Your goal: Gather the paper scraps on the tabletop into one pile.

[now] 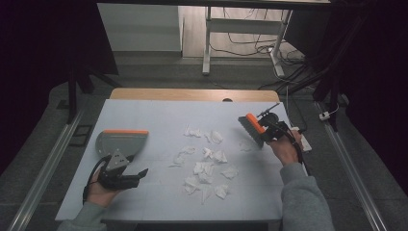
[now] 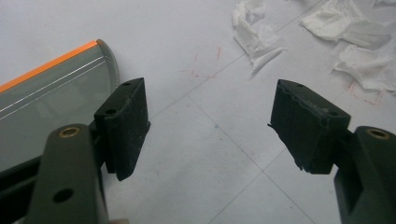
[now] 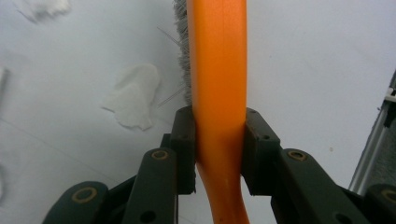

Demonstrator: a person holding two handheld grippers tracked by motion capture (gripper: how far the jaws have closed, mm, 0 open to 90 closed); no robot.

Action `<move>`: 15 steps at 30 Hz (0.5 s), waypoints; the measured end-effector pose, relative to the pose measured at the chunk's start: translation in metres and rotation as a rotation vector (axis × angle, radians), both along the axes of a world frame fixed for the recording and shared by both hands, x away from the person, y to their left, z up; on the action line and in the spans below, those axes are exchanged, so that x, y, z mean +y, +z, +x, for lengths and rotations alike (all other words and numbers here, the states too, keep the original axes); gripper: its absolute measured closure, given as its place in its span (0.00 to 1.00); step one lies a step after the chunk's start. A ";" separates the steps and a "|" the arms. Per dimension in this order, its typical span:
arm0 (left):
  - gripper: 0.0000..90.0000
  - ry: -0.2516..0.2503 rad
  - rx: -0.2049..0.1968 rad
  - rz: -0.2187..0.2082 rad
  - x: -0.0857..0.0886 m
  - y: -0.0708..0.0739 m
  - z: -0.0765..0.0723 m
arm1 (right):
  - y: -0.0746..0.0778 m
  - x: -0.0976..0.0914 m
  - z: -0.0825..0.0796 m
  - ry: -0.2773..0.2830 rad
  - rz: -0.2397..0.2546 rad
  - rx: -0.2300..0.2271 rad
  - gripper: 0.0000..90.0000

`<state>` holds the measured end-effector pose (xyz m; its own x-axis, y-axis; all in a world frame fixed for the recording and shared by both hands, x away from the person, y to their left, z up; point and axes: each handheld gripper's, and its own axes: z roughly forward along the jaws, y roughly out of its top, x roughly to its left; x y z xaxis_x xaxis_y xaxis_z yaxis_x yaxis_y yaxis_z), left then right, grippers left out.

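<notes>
Right tool (image 1: 262,134) clenched on the orange brush (image 3: 219,70), paper scraps (image 1: 207,166) just beside its bristles, left tool (image 1: 137,175) gaping near the dustpan (image 1: 120,142) — a hard sweep could scatter scraps off the desk (image 1: 144,110).

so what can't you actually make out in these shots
- Brush: the right gripper view cuts off its far end and its handle end.
- Dustpan: the left gripper view's edge and the near jaw hide most of it.
- Dustpan handle: in the high view the left gripper covers it.
- Paper scraps: too small to count surely.
</notes>
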<state>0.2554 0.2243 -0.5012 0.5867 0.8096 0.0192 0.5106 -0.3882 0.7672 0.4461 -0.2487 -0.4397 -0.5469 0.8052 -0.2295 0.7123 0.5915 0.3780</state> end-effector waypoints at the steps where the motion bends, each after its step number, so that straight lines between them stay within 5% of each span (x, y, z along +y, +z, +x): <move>1: 0.32 0.000 0.002 0.000 0.001 0.000 0.001 | -0.002 0.002 0.002 0.007 -0.012 0.010 0.77; 4: 0.32 0.001 0.006 -0.002 0.002 -0.002 0.002 | -0.004 0.010 0.008 0.016 -0.018 0.041 0.77; 10: 0.32 -0.001 0.005 -0.002 0.002 -0.002 0.001 | -0.006 0.038 0.002 0.136 -0.061 0.096 0.77; 14: 0.32 -0.006 0.006 0.005 0.000 -0.002 0.001 | -0.006 0.059 -0.011 0.209 -0.017 0.122 0.77; 15: 0.32 -0.007 0.006 0.003 -0.001 -0.002 0.000 | -0.006 0.068 -0.020 0.236 0.039 0.144 0.77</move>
<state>0.2558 0.2236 -0.5028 0.5928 0.8051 0.0184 0.5123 -0.3946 0.7628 0.4265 -0.1806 -0.4454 -0.7453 0.6581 -0.1068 0.6044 0.7346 0.3083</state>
